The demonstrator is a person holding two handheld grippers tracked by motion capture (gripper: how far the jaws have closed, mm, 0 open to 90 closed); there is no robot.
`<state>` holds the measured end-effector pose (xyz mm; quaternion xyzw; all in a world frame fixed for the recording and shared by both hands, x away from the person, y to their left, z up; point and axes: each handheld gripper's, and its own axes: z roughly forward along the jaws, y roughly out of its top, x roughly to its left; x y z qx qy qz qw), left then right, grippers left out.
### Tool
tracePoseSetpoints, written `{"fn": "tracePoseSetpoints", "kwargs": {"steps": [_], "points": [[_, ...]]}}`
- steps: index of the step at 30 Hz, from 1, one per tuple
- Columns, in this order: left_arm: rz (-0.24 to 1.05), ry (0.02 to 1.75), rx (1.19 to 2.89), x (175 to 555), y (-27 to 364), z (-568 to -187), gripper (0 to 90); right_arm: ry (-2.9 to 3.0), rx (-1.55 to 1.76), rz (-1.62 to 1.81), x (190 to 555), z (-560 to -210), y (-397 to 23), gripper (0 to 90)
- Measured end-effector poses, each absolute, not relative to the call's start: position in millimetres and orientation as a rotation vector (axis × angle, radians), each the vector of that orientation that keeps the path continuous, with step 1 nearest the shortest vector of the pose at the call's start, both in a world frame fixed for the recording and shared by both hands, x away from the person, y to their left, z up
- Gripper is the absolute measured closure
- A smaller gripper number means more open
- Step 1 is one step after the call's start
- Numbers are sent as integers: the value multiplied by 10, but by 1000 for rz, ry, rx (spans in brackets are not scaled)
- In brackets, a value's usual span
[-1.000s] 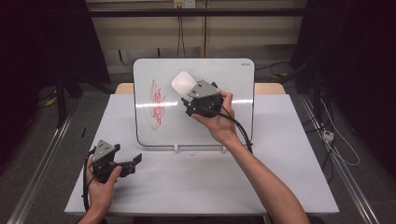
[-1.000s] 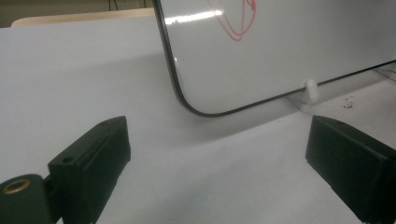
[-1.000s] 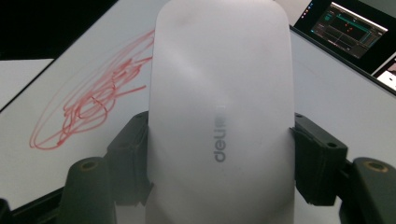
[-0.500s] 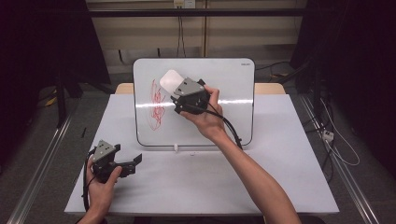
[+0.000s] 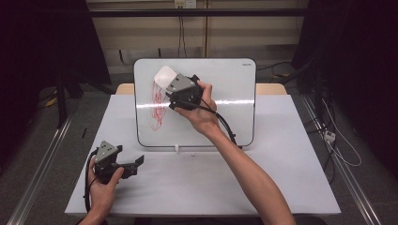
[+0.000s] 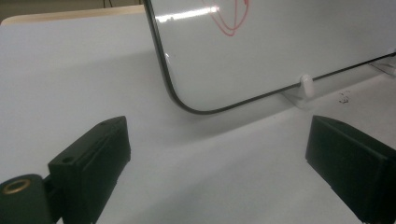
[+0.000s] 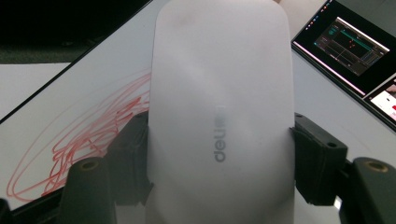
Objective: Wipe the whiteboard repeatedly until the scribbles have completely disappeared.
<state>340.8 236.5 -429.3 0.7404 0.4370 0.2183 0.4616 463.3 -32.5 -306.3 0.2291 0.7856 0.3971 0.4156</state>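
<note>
White eraser pinched in right claw, pressed against upright whiteboard at far side of desk. Red scribble just below and left of eraser, long axis running top to bottom. Left claw spread, empty, near left, well apart from scribble.

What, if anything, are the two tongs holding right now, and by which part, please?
The right tongs clamp a white eraser by its two long sides, near its rear end, against the whiteboard. The left tongs stand open, holding nothing.
</note>
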Motion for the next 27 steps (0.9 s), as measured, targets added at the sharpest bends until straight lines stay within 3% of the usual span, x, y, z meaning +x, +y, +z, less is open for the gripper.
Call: {"fn": "tracePoseSetpoints", "kwargs": {"steps": [27], "points": [[530,1083,1815,3404,2388,-4294,65,1964,591,868,4881,-3050,-57,316]]}}
